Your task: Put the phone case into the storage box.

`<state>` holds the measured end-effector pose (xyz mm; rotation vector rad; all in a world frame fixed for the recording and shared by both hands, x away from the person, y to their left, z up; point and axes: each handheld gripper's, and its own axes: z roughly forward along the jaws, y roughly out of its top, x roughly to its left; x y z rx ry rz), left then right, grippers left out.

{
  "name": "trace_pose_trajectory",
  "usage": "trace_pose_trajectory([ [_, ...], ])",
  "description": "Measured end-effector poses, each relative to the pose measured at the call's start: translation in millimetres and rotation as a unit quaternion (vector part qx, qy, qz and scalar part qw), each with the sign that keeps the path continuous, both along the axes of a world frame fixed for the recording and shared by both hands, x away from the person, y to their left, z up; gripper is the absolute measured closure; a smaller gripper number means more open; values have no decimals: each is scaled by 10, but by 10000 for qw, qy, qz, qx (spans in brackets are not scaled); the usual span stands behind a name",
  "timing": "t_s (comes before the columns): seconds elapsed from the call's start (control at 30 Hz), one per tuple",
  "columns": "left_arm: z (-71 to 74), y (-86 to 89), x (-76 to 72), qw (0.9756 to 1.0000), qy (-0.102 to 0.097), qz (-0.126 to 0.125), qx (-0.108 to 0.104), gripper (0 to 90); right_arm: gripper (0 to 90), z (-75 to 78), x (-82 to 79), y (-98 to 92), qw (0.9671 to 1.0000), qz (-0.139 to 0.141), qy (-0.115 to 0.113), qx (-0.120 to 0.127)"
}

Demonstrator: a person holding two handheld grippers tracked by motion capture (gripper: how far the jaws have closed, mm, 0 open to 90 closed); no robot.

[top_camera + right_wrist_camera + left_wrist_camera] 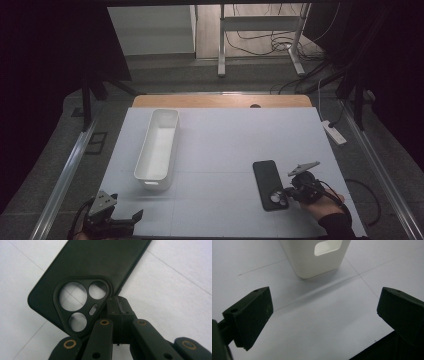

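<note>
White bin [159, 149] far left, unobstructed phone case [269, 184]

Matt plastics on a smooth pale desk.
We see the phone case [82, 272] as matt black, soft-looking plastic/rubber; bin [159, 145] is smooth white plastic w/ slight sheen; desk [225, 145] cover matt, wood strip at far edge; fingers [253, 312] matt black, scuffed.

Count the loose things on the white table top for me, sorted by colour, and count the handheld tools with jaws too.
White: 1, the long white bin.
Black: 1, the black phone case, lying flat with its camera cut-outs showing.
Handheld tools: 2, the left gripper, jaws open, and the right gripper, jaws closed at the case's edge.
Total: 4.
</note>
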<state>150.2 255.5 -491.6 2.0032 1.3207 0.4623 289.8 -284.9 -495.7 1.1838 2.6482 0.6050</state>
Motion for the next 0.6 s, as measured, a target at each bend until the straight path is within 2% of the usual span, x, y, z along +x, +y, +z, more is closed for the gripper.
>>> trace_pose_trajectory([
  [0.17,-1,-7,1,10000,-1,1,23,14,900,1,-20,6,9999,41,89,138],
  [0.6,-2,-7,1,10000,1,4,28,14,900,-24,-71,208,9987,408,209,234],
])
